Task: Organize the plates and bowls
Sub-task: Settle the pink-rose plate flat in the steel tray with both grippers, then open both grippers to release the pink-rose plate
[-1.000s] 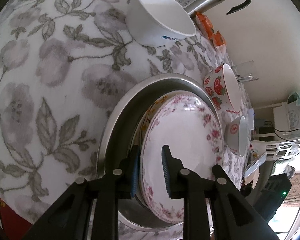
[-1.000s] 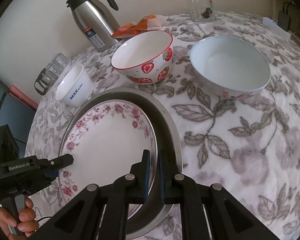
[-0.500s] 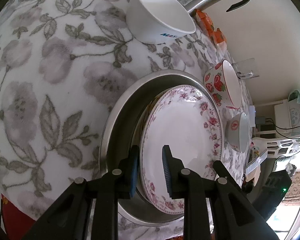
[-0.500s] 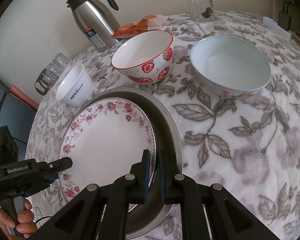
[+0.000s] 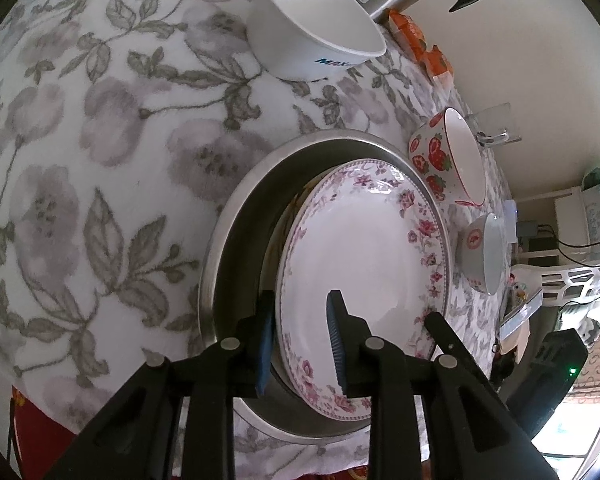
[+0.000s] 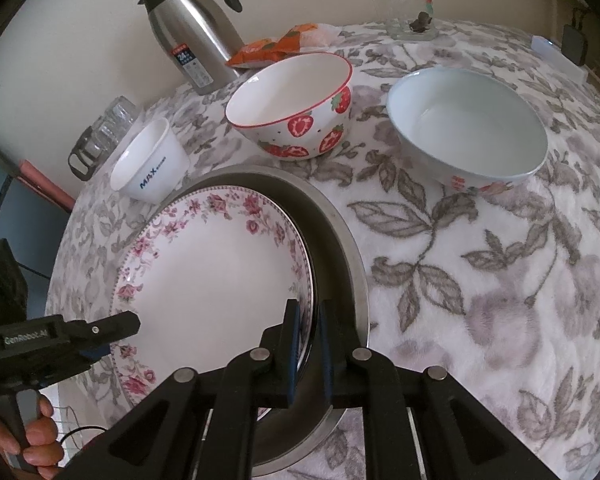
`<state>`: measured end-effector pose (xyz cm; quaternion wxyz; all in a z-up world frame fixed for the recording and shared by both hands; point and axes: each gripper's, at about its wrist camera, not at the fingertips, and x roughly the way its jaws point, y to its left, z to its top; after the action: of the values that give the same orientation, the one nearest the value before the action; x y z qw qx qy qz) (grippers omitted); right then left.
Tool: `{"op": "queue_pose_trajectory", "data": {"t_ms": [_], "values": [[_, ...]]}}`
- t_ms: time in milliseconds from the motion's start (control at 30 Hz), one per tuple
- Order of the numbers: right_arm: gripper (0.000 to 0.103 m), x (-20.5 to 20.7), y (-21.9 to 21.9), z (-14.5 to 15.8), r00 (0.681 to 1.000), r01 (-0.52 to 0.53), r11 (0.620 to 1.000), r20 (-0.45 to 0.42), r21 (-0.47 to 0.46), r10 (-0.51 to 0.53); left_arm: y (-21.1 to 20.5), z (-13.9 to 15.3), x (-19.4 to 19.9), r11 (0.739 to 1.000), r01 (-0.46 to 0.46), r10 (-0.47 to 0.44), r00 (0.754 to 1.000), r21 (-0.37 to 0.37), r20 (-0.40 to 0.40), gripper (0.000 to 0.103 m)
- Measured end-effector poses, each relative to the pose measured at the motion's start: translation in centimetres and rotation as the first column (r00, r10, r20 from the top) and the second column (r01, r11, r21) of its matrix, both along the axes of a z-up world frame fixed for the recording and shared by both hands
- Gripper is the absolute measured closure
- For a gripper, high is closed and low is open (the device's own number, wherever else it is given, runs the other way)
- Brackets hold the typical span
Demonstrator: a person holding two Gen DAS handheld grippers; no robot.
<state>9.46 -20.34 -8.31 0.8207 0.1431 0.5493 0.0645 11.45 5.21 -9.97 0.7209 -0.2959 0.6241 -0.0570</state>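
Two grippers work one floral plate (image 6: 216,280), which sits in a wide steel basin (image 6: 340,248) on the table (image 6: 500,280), over a flower-print cloth. The left gripper (image 5: 300,332) straddles the plate's near rim and its jaws are opening; the outer pad looks close against the underside, the inner pad (image 5: 334,332) stands clear above the face, so the pinch is letting go. The right gripper (image 6: 309,344) has its jaws nearly together across the opposite rim, apparently clamped on that edge, though a dark second rim just beneath makes it hard to tell how many plates are caught.

That plate is glazed ceramic, I'd judge: stiff, fairly heavy, slick under rubber pads, and it will chip if it knocks the steel wall. The rim is the only place to grab it, with the pads well past the lip.

Both grippers point steeply down at the basin from opposite sides. A hand (image 6: 40,440) grips the left tool's handle low in the right wrist view.

Beyond the basin wait a small white bowl (image 6: 150,164), a strawberry bowl (image 6: 292,108) and a pale blue bowl (image 6: 468,128), all standing apart, with a steel thermos (image 6: 188,36) at the back.
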Motion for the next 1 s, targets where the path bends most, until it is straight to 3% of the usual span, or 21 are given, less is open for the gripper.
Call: {"op": "queue_pose_trajectory", "data": {"t_ms": [300, 733, 767, 800, 1000], "values": [[0.091, 0.2, 0.2, -0.1, 1.0, -0.014, 1.0, -0.003, -0.024, 0.014, 0.5, 0.0, -0.4, 0.998, -0.027, 0.026, 0.999, -0.054, -0.025, 0.073], [0.091, 0.3, 0.0, -0.2, 1.0, -0.014, 1.0, -0.004, -0.018, 0.014, 0.9, 0.9, -1.0, 0.998, -0.027, 0.027, 1.0, -0.05, -0.009, 0.071], [0.091, 0.3, 0.0, -0.2, 1.0, -0.014, 1.0, -0.003, -0.017, 0.014, 0.9, 1.0, -1.1, 0.999, -0.028, 0.028, 1.0, -0.038, -0.006, 0.068], [0.091, 0.3, 0.0, -0.2, 1.0, -0.013, 1.0, -0.002, -0.017, 0.013, 1.1, 1.2, -1.2, 0.999, -0.032, 0.032, 0.999, -0.008, -0.003, 0.056], [0.091, 0.2, -0.1, -0.2, 1.0, -0.011, 1.0, -0.004, -0.012, 0.011, 1.6, 1.9, -1.2, 0.999, -0.04, 0.039, 0.999, 0.023, 0.037, 0.053]]}}
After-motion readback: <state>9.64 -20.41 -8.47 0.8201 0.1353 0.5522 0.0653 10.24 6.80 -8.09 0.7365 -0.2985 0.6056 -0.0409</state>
